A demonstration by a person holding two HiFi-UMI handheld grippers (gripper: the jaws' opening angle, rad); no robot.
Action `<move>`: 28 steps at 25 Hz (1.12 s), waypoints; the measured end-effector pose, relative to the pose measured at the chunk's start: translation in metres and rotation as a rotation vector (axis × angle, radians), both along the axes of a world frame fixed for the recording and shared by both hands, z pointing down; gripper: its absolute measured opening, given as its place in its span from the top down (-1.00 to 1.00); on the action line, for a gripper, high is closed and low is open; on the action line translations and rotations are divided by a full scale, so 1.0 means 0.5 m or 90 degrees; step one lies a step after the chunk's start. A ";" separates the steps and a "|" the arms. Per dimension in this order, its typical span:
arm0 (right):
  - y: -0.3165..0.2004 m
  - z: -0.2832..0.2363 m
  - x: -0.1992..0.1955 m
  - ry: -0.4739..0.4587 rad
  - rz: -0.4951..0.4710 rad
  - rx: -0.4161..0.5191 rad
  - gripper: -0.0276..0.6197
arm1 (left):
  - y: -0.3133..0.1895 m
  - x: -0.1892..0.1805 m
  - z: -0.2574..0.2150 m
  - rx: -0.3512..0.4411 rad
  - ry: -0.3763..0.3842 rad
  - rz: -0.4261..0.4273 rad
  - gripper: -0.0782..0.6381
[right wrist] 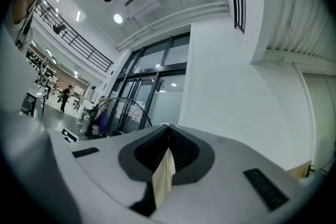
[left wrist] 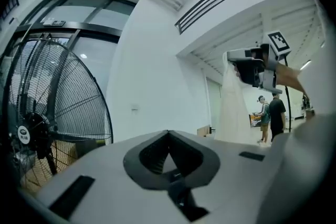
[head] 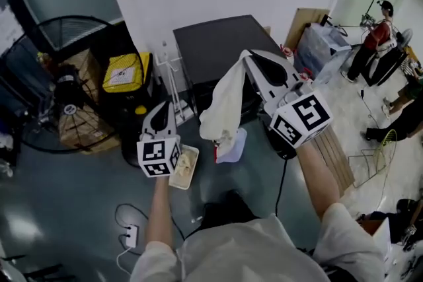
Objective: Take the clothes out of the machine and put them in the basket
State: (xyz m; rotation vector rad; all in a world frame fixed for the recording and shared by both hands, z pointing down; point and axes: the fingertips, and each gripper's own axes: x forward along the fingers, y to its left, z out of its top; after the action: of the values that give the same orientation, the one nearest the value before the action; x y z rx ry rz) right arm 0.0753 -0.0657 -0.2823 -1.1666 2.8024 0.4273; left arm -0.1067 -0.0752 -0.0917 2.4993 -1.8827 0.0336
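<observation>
In the head view my right gripper is raised in front of the black machine and is shut on a cream cloth that hangs down from its tips. The right gripper view shows a strip of that cloth pinched between the closed jaws of the right gripper. My left gripper is lower and to the left, shut with nothing in it. In its own view the left gripper has its jaws meeting, with the hanging cloth off to the right. A small white basket lies on the floor below the left gripper.
A big floor fan stands at the left beside a yellow box and cardboard boxes. A white wire rack stands next to the machine. A power strip lies on the floor. People stand at the far right.
</observation>
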 end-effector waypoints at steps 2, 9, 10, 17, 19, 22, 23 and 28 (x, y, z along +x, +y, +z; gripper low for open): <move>0.001 -0.017 -0.017 -0.001 -0.024 0.004 0.83 | 0.003 -0.009 -0.014 0.004 -0.001 -0.015 0.73; 0.002 -0.032 -0.125 -0.007 -0.135 -0.004 0.83 | 0.056 -0.097 -0.023 -0.006 -0.005 -0.108 0.73; 0.006 -0.030 -0.143 -0.007 -0.150 -0.004 0.83 | 0.068 -0.113 -0.018 -0.009 -0.005 -0.122 0.73; 0.024 -0.049 -0.256 -0.024 -0.253 -0.021 0.83 | 0.163 -0.219 -0.007 -0.032 -0.004 -0.224 0.73; 0.038 -0.052 -0.295 -0.025 -0.284 -0.023 0.83 | 0.185 -0.246 0.000 -0.039 -0.002 -0.248 0.73; 0.065 -0.048 -0.365 -0.019 -0.330 -0.025 0.83 | 0.219 -0.287 0.007 -0.044 0.002 -0.280 0.73; 0.075 -0.046 -0.389 -0.015 -0.345 -0.026 0.83 | 0.232 -0.301 0.008 -0.045 0.003 -0.290 0.73; 0.116 -0.038 -0.469 -0.008 -0.401 -0.034 0.83 | 0.286 -0.354 0.014 -0.051 0.010 -0.336 0.73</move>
State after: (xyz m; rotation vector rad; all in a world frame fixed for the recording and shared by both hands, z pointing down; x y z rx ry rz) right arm -0.1593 -0.0075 -0.3014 -0.2409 2.9681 0.2829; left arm -0.2839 0.0677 -0.0847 1.8735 -2.4076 0.0811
